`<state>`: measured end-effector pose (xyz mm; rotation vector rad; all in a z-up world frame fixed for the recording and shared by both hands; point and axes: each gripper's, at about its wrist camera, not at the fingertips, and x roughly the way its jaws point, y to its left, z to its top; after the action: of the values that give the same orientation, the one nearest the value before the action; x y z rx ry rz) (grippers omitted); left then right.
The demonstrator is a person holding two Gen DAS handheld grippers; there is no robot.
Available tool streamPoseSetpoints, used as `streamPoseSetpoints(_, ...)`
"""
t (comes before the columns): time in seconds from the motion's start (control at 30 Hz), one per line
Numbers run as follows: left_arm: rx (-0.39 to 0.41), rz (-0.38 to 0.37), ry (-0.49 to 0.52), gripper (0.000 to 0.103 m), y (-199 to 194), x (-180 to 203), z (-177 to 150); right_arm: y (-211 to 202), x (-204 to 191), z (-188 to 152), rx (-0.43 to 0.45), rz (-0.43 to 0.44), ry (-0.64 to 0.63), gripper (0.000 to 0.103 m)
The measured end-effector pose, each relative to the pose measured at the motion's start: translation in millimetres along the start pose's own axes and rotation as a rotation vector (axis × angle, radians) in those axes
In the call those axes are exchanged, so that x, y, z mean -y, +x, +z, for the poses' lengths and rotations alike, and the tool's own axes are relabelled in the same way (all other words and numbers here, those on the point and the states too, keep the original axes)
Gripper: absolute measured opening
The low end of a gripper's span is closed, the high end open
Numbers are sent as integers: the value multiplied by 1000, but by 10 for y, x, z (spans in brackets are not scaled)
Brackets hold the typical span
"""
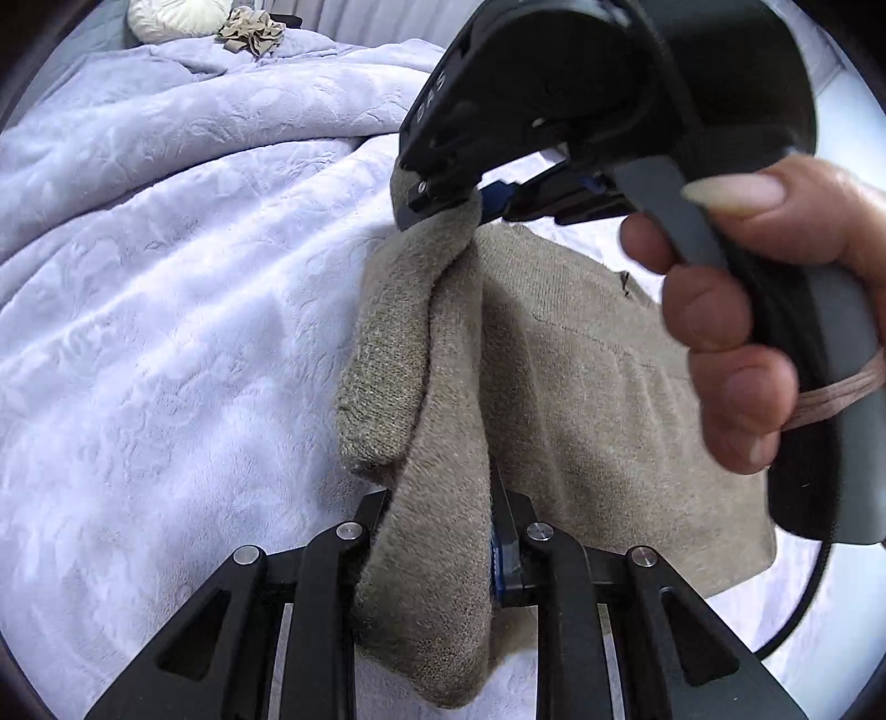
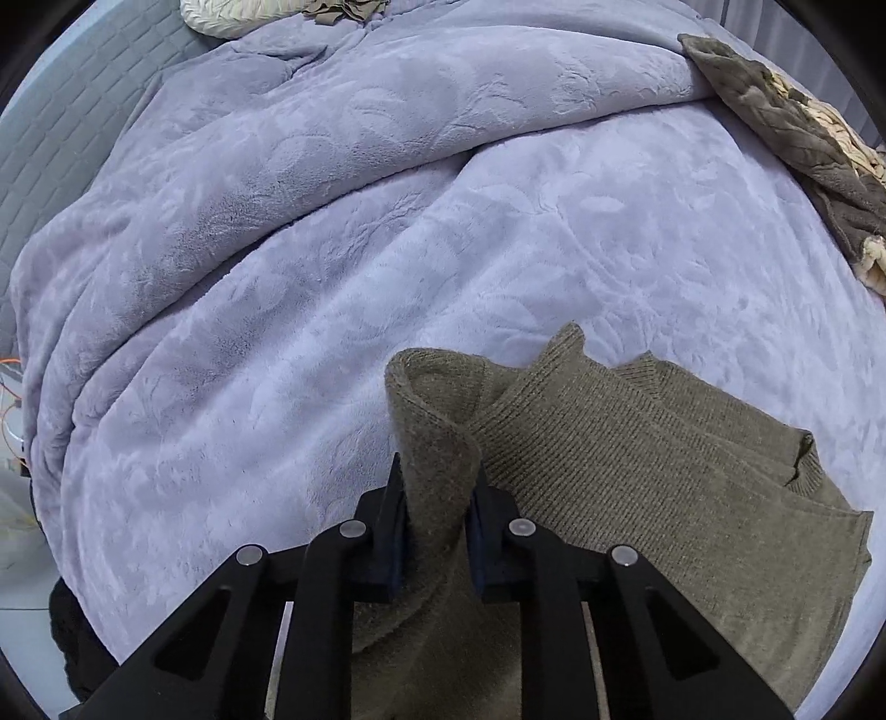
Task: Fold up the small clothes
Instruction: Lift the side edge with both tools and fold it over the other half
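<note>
**Two hand-held grippers pinching one sweater**

Two hand-held grippers are each holding an edge of the same olive-brown knitted sweater above a bed.

On the left side of both views, a lilac blanket with a pressed leaf pattern is covering the bed and bunching into thick folds toward the far end. A cream pillow and a small crumpled beige cloth are lying on the bed at the far end.

In the left wrist view, the left hand-held gripper is standing narrow, its pads pressing on a fold of the sweater that is running up between them. That fold is rising to the right hand-held gripper, which is clamping its upper end. A person's hand is wrapping around the grey handle of that tool.

In the right wrist view, the right hand-held gripper is squeezing a rolled edge of the sweater between its narrow pads. The rest of the sweater is spreading to the right and lying flat on the blanket, its ribbed collar pointing toward the right edge.

Far to the right, a dark brown knitted garment is lying on a cream one at the bed's edge, well apart from the sweater.
</note>
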<state>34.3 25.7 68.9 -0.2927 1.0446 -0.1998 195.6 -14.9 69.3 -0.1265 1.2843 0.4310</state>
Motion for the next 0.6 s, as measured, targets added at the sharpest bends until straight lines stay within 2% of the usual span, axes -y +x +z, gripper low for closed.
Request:
streamPoseSetpoints(0.3, -19, 111, 64, 24, 60, 575, 54, -273, 352, -46, 41, 67, 18, 18)
streamPoseSetpoints(0.4, -20, 159, 91, 24, 67, 820, 45, -382, 508, -101, 53, 94, 26, 18)
streamPoseSetpoints(0.5, -27, 241, 135, 24, 106, 1144, 13, -463, 648, -126, 59, 125, 35, 18)
streamPoseSetpoints(0.6, -28, 271, 183, 24, 155, 1456, -31, -574, 815, -151, 65, 138, 30, 18)
